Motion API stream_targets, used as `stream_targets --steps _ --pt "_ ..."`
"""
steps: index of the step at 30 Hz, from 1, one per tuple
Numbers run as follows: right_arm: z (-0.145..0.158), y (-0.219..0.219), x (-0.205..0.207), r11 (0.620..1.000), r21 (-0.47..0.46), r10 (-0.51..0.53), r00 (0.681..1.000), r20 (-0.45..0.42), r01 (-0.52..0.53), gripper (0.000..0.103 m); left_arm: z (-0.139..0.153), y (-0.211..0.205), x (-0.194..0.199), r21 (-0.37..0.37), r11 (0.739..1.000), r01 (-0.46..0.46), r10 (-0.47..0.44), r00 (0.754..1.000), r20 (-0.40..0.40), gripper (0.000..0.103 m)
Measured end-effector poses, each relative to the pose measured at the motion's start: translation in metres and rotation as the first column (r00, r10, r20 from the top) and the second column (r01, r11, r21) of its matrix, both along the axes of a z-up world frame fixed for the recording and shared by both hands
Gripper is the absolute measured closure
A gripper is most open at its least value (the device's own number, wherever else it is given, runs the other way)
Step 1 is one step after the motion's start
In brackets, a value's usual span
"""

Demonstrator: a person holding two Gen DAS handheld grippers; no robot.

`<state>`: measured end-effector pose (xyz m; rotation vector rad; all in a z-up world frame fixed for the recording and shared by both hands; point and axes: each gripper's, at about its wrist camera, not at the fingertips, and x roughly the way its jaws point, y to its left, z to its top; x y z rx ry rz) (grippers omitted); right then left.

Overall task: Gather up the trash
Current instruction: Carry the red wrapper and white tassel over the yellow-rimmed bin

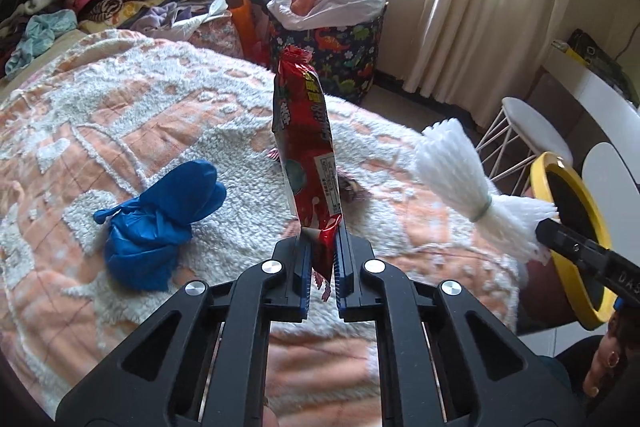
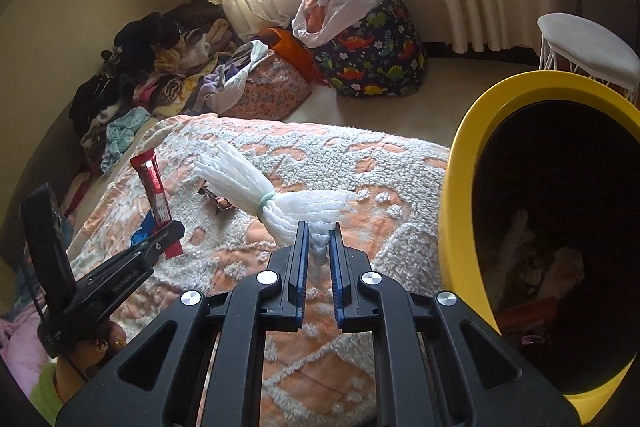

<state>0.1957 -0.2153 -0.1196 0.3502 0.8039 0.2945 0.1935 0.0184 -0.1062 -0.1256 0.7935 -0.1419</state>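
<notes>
The left gripper (image 1: 323, 247) has its jaws clenched on the lower end of a red snack wrapper (image 1: 306, 143), which stands nearly upright in the centre of the left wrist view, lifted above the bed (image 1: 120, 115) with its peach and white tufted blanket. To the left of it in that frame a crumpled blue glove (image 1: 156, 223) lies on the blanket. The right gripper (image 2: 319, 239) grasps one end of a white bundle of strands (image 2: 276, 193) bound by a pale green band; the bundle sticks out toward the middle left of the right wrist view, above the blanket. A small dark wrapper (image 2: 219, 202) lies on the bed just behind the bundle. At the right edge of that frame stands a yellow-rimmed bin (image 2: 460, 163), its dark inside holding some scraps. A dinosaur-print bag (image 2: 372, 63) sits on the floor at upper centre.
</notes>
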Motion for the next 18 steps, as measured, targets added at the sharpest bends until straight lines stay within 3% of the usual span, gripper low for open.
stream_targets --steps 18 --pt "0.033 -0.03 -0.031 1.0 0.026 -0.001 0.997 0.082 -0.001 0.093 0.033 -0.035 -0.032 -0.041 0.996 0.078 -0.076 0.996 0.049 0.098"
